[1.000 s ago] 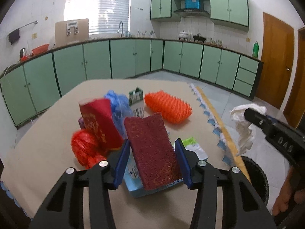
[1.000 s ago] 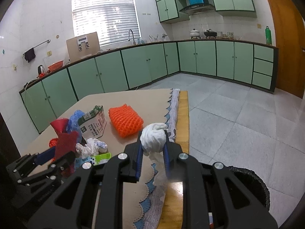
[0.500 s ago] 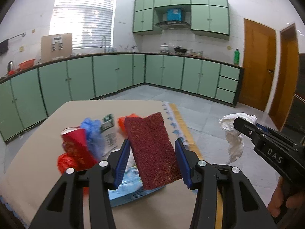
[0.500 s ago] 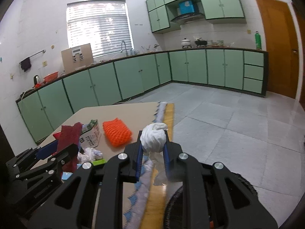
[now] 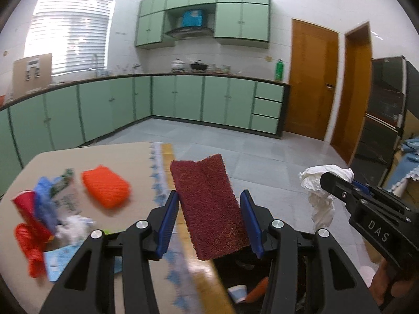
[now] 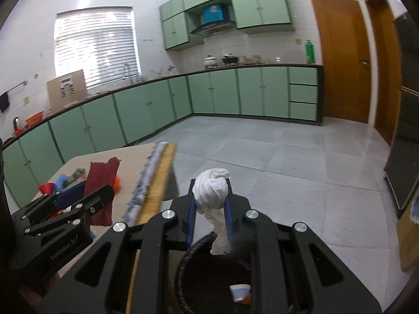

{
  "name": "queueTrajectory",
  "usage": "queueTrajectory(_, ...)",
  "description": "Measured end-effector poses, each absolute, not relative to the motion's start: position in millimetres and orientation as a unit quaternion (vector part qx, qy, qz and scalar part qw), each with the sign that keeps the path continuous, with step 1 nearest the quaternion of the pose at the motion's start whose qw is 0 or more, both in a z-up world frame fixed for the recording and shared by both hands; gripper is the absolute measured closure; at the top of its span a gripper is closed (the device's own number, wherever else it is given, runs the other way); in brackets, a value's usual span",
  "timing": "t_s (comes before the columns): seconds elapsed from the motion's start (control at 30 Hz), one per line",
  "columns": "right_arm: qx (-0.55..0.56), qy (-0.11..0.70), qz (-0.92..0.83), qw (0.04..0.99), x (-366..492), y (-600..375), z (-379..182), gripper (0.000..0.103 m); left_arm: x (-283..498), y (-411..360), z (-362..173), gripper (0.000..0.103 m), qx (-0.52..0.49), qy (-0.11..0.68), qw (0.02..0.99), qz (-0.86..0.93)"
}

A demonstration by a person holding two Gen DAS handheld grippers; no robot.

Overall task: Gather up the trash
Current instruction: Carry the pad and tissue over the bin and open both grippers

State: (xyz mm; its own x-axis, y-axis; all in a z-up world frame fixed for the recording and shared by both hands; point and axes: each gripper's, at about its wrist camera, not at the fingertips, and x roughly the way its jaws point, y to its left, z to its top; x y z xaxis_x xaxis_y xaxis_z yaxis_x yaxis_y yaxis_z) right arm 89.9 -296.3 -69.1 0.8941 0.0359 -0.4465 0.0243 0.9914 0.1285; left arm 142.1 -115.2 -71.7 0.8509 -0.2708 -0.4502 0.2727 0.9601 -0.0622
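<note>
The letters "DAS" stand in pale print on the black side plate of the right gripper (image 5: 337, 183), seen at the right edge of the left wrist view. In the right wrist view a line of small pale print runs along the black body of the left gripper (image 6: 86, 191) at the near left, but it is too small and blurred to read. The green and white carton (image 5: 64, 192) on the table (image 5: 86, 157) at the left carries print that is smeared past reading, and so does the paper cup (image 6: 239, 292) in the black bin (image 6: 209, 274) below.
</note>
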Motion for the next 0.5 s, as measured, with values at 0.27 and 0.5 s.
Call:
queueTrajectory(0.27,0.079,0.249,-0.043,0.964,85,-337,-98,0.085,152,-164,-94,0.055,0.011,0.252,0.951,-0.179)
queueTrajectory(0.5,0.092,0.276,-0.064,0.955,93,-359,-130,0.081,173,-187,-120,0.054,0.010,0.295,0.936,-0.193)
